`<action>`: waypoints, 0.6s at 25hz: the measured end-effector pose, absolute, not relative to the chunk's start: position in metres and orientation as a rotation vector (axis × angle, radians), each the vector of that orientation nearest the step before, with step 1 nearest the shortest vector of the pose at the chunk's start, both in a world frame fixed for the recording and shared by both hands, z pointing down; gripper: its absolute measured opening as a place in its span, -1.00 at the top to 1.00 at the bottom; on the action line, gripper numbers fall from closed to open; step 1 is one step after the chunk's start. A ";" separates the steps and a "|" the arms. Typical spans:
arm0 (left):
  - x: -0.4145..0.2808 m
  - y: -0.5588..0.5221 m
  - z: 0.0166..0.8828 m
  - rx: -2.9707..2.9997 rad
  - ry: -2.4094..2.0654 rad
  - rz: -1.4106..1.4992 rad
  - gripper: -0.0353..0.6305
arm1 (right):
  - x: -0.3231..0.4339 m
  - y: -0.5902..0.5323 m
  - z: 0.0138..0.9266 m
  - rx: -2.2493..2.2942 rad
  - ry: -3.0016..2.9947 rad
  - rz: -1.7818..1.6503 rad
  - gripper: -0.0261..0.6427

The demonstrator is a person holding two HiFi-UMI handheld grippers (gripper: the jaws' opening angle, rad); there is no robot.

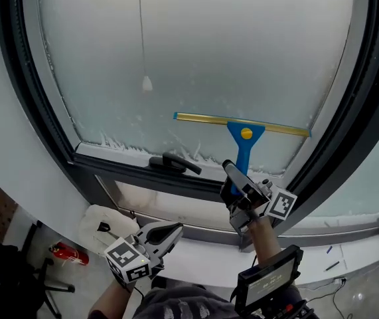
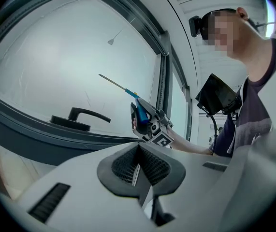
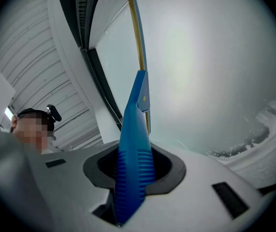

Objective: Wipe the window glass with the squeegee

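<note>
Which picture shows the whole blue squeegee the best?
The head view: the squeegee shows whole there, yellow blade across the glass, blue handle in the right gripper. The right gripper view shows mostly its ribbed handle up close; the left gripper view shows it small and edge-on.

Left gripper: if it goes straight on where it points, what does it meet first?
Likely the right gripper, shut on the squeegee handle, dead ahead just above the jaw line. Depth unclear, so it could pass underneath.

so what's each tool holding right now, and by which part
The right tool grips the squeegee by its blue ribbed handle; the left tool is shut on nothing.
</note>
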State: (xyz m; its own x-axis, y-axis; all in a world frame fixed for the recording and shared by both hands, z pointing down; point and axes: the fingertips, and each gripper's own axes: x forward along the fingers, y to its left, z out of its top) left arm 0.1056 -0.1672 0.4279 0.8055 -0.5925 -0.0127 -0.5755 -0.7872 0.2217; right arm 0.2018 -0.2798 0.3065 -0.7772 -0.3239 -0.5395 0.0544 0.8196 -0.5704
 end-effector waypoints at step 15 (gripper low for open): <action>0.060 -0.161 0.424 2.831 -0.846 -0.163 0.88 | 0.164 -0.254 0.265 -0.208 2.449 -0.533 0.62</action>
State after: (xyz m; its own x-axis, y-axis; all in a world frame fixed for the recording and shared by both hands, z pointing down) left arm 0.0597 -0.1614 0.4238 0.8317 -0.5528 -0.0524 -0.5328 -0.8210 0.2050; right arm 0.1637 -0.2540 0.2649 -0.7978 -0.2700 -0.5390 -0.0216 0.9063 -0.4220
